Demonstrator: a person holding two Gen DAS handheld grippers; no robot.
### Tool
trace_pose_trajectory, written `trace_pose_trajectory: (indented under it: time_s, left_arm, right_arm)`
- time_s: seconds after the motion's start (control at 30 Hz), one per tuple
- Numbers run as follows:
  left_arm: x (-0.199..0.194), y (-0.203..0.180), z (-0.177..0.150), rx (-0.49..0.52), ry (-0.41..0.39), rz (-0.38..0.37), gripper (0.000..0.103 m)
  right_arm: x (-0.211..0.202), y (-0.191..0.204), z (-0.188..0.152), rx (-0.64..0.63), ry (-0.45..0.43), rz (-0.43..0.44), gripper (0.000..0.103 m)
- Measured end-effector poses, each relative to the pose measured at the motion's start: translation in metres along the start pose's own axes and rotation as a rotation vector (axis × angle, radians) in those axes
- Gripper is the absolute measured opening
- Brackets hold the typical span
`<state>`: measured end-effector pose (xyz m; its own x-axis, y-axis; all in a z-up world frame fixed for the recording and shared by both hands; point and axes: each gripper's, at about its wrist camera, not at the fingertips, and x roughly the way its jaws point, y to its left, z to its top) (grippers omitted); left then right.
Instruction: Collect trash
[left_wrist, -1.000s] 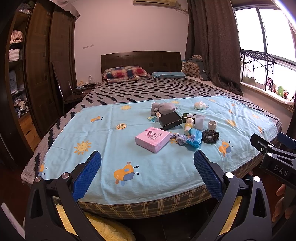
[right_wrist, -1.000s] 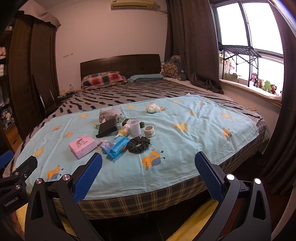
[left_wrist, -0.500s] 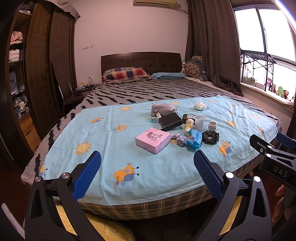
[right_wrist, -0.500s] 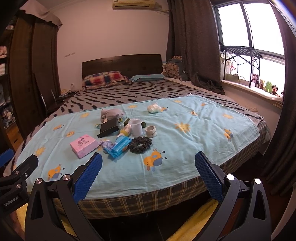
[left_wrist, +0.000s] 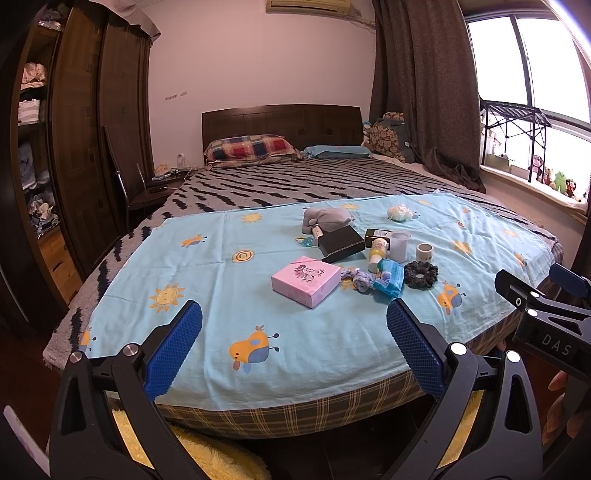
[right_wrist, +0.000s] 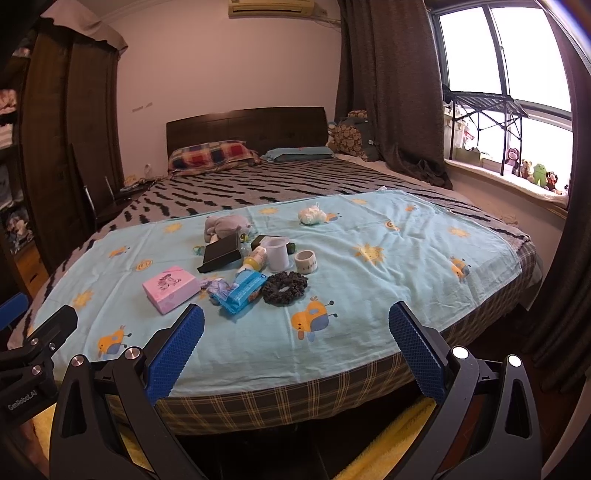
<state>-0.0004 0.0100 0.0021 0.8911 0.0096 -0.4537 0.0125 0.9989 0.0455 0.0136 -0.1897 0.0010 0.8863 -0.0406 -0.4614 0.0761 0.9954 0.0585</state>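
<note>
A crumpled white wad of tissue (left_wrist: 400, 212) lies alone on the light blue cartoon-print sheet (left_wrist: 221, 280), on the headboard side of the pink box (left_wrist: 306, 280) and well apart from it, toward the window. The pink box sits near the middle of the sheet. Just beside it, on the window side, lie a crumpled bluish wrapper (left_wrist: 357, 277) and a blue tissue packet (left_wrist: 388, 282), touching each other, then a dark scrunchie (left_wrist: 420, 274). Behind the pink box a black box (left_wrist: 340, 243) rests tilted, with a grey plush toy (left_wrist: 325, 218) beyond it. A small yellow-capped bottle (left_wrist: 377, 251) lies on its side next to a translucent cup (left_wrist: 399, 245) and a roll of tape (left_wrist: 424, 252).

Both grippers hang level off the foot of the bed, short of the pink box, pointing along the mattress. The left gripper (left_wrist: 294, 343) has its blue-padded fingers spread wide with nothing between them. The right gripper (right_wrist: 296, 345) is likewise spread wide and empty. Fingertips of a hand (left_wrist: 565, 410) show at the edge of the left view.
</note>
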Motion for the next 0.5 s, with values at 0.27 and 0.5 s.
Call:
trace_pose_trajectory:
  time_s: [0.27, 0.5]
  left_arm:
    - [-0.0006, 0.0011, 0.0007, -0.003, -0.003, 0.002, 0.095]
    - [0.0006, 0.0081, 0.0025, -0.013, -0.006, 0.013, 0.095]
  right_arm:
    - [0.0001, 0.0004, 0.0005, -0.001, 0.002, 0.000, 0.100]
    - [0.0019, -0.0007, 0.0010, 0.005, 0.005, -0.002, 0.100]
